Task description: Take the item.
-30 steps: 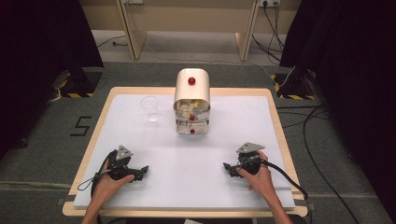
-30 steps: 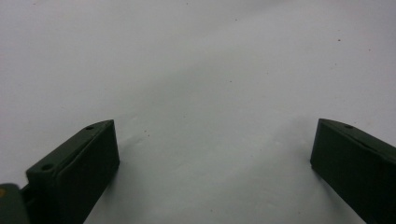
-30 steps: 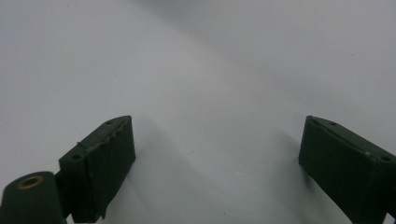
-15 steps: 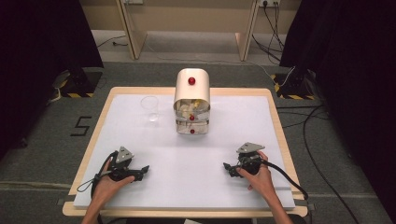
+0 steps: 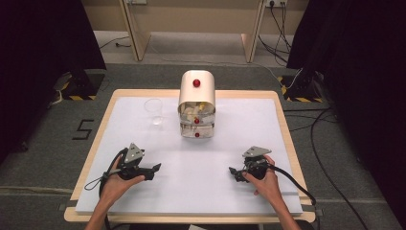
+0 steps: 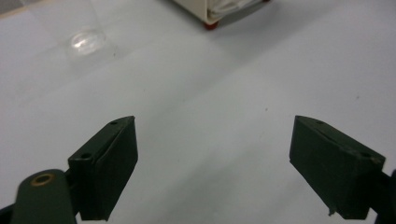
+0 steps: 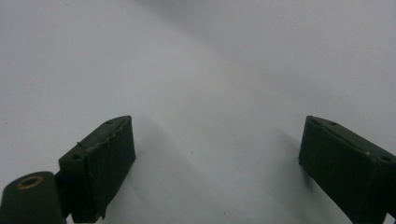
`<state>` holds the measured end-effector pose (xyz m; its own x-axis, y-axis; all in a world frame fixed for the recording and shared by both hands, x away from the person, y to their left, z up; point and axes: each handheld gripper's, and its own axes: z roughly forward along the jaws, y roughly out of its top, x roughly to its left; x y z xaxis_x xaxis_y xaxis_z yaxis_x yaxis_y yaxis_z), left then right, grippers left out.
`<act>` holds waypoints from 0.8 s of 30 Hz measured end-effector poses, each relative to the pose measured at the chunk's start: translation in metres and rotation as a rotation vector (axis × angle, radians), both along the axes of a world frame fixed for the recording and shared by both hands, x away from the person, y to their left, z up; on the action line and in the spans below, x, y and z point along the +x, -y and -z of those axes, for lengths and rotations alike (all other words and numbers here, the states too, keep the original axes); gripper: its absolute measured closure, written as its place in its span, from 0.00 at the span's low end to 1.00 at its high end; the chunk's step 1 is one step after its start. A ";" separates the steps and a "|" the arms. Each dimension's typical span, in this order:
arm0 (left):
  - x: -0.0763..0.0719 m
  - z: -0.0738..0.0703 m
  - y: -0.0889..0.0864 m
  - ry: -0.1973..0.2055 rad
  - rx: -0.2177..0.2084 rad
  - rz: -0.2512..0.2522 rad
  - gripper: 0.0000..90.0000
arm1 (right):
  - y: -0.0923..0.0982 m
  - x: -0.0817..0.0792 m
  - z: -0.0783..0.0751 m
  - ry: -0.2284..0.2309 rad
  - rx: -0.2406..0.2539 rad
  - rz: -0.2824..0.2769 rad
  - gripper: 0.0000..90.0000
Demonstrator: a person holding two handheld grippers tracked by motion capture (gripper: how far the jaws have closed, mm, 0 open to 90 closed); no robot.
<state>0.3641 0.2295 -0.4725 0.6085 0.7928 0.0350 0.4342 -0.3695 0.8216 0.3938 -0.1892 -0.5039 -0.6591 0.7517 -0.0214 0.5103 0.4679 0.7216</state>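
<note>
We rest both hand-held grippers, left [image 5: 154, 168] and right [image 5: 233, 171], wide open and empty near the bench's front edge; reaching carelessly could topple the clear plastic cup [image 5: 154, 111] beside the cream rounded drawer cabinet [image 5: 197, 104] toward the back edge.

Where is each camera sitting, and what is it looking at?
High view: above the person's side, looking forward and down at the table; forearms, left hand-held gripper, right hand-held gripper.
Left gripper view: rides that gripper, facing the clear cup and cream drawer box; own open jaws.
Right gripper view: faces bare table; own open jaws.
Shared: high and left views both show cup and box.
</note>
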 end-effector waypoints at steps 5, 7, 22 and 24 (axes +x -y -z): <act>0.007 -0.016 0.008 0.022 -0.059 0.047 0.16 | 0.000 0.000 0.000 0.001 -0.001 0.000 0.12; 0.010 -0.020 0.012 0.034 -0.061 0.057 0.16 | 0.000 0.000 0.000 -0.001 0.000 0.001 0.12; 0.022 -0.056 0.049 0.131 -0.026 0.126 0.16 | 0.000 0.000 0.000 0.000 0.000 0.003 0.12; 0.023 -0.064 0.054 0.150 -0.034 0.134 0.17 | 0.000 0.000 0.000 0.001 -0.001 0.002 0.12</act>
